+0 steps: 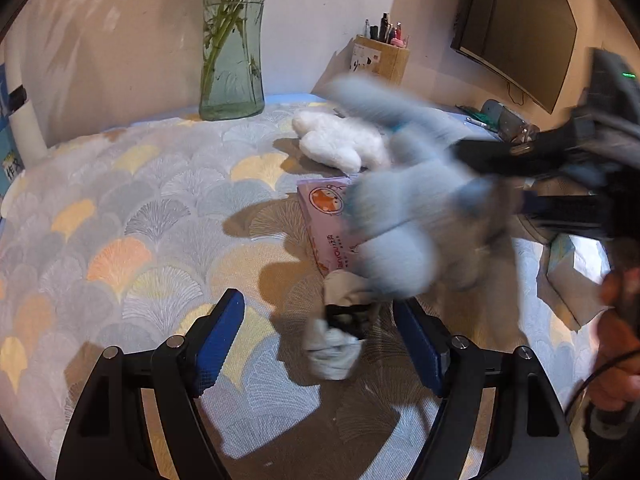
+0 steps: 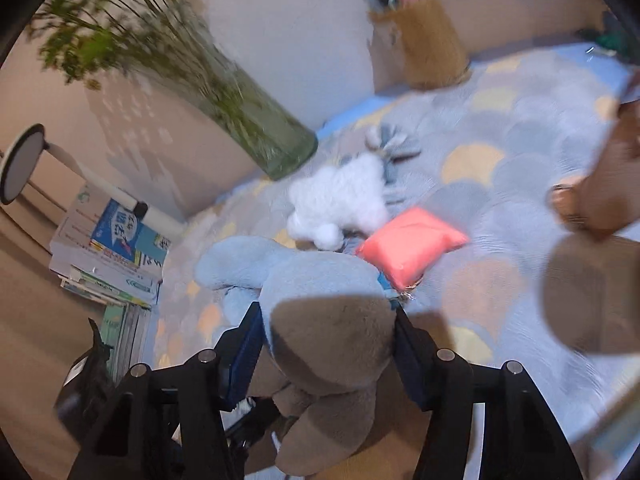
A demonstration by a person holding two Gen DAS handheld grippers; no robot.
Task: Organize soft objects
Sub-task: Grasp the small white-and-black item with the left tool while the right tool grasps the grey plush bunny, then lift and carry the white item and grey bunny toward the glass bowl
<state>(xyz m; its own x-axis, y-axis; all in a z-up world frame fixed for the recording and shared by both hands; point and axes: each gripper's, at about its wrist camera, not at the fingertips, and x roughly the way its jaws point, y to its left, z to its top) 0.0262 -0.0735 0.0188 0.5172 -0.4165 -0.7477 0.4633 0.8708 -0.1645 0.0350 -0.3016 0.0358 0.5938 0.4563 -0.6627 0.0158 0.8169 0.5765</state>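
My right gripper (image 2: 326, 332) is shut on a light blue plush toy (image 2: 320, 304) and holds it above the bed; the toy (image 1: 404, 208) is blurred in the left wrist view, with the right gripper (image 1: 536, 168) coming in from the right. My left gripper (image 1: 318, 320) is open and empty, low over the patterned bedspread (image 1: 120, 220). A small grey sock-like cloth (image 1: 334, 350) lies between its fingers. A white plush toy (image 1: 340, 142) (image 2: 340, 200) lies farther back. A pink pouch (image 2: 412, 244) lies beside it.
A pink box (image 1: 326, 216) lies under the blue plush. A glass vase with green stems (image 1: 232, 64) (image 2: 256, 128) and a wooden pen holder (image 1: 382, 58) (image 2: 424, 44) stand at the back. Stacked books (image 2: 112, 256) sit left of the bed. A monitor (image 1: 516, 20) hangs at right.
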